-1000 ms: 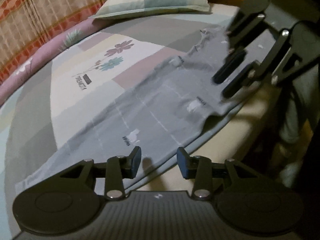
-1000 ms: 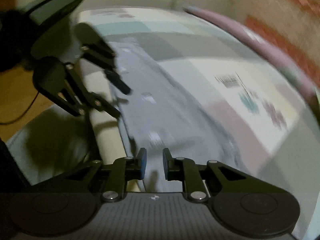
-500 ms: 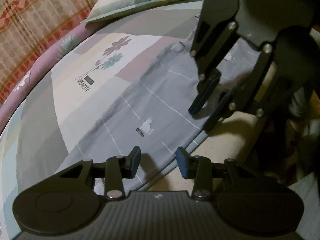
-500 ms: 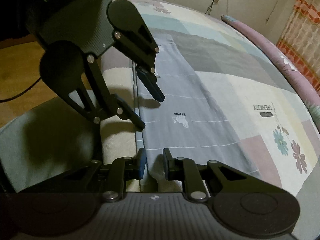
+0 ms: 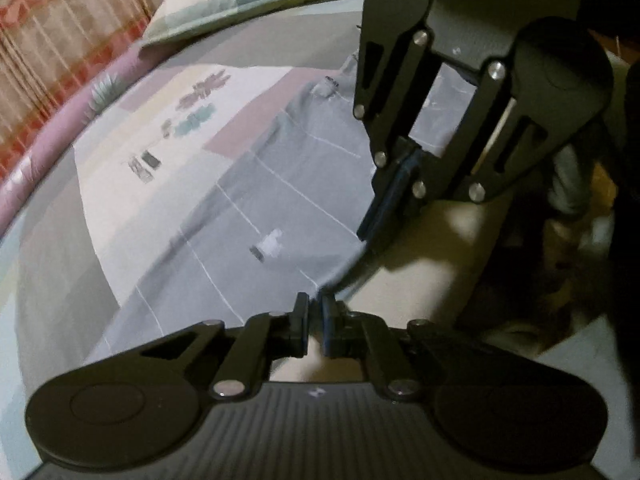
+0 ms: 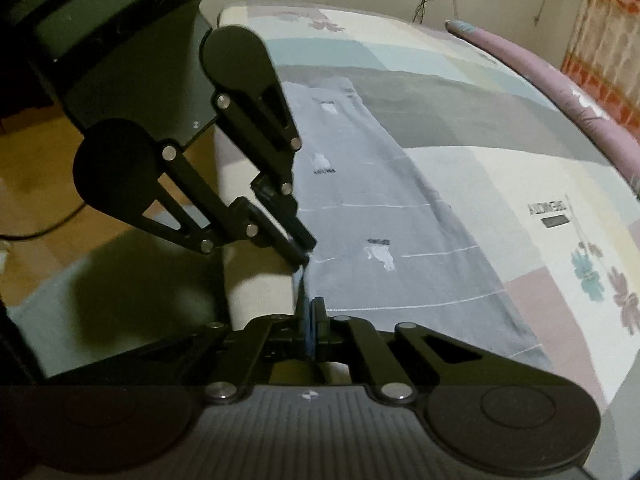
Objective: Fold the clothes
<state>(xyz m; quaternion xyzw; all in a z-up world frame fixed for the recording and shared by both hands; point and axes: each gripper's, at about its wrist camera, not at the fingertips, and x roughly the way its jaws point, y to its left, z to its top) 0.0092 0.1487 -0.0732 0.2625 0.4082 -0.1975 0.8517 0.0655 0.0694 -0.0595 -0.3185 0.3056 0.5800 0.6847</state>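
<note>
We have the grey garment [image 6: 384, 216] lying flat on the bed [image 6: 520, 168], stretching ahead of both tools, its near hem along the mattress edge. Our right hand-held gripper [image 6: 309, 320] is pinched tight on that hem; our left hand-held gripper [image 5: 315, 312], just beside it, is nearly closed on the same edge. With such thin bites, we judge the fabric may slip out when lifted, or the sheet may come up too

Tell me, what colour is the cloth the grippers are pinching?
The cloth is grey-blue with thin white lines and small white animal prints, clearest in the right wrist view.
</note>
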